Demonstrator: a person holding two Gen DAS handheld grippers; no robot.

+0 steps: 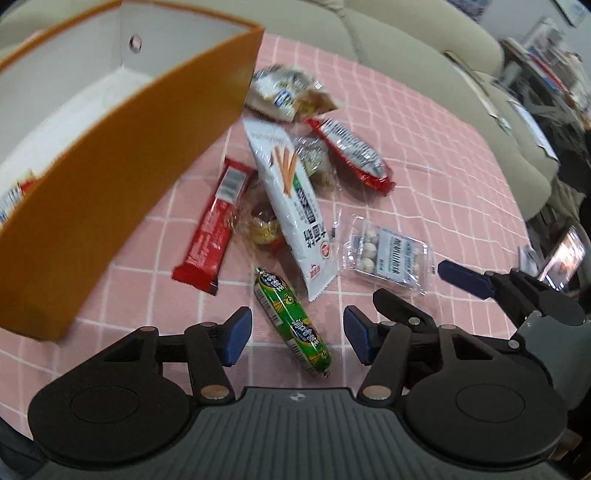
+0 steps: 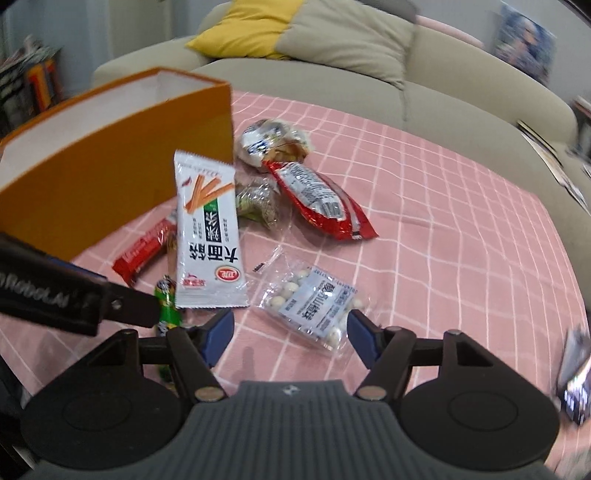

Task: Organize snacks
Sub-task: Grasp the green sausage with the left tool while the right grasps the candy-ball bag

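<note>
An orange box [image 1: 122, 162] with a white inside stands at the left on the pink checked cloth [image 1: 424, 166]; it also shows in the right wrist view [image 2: 110, 177]. One snack lies inside it at the near left. A pile of snacks lies beside it: a white noodle-stick pack [image 1: 291, 206] [image 2: 208, 236], a red bar [image 1: 214, 225], a green sausage [image 1: 291, 317], a clear pack of white balls [image 1: 388, 254] [image 2: 314, 306] and a red pack [image 1: 351, 155] [image 2: 317, 199]. My left gripper [image 1: 297, 336] is open above the sausage. My right gripper [image 2: 288, 336] is open just before the ball pack.
A beige sofa [image 2: 369, 77] with a yellow and grey cushion [image 2: 295, 33] runs behind the table. Two more wrapped snacks [image 2: 273, 140] lie at the pile's far end. The right gripper's fingers [image 1: 465, 280] show at right in the left wrist view.
</note>
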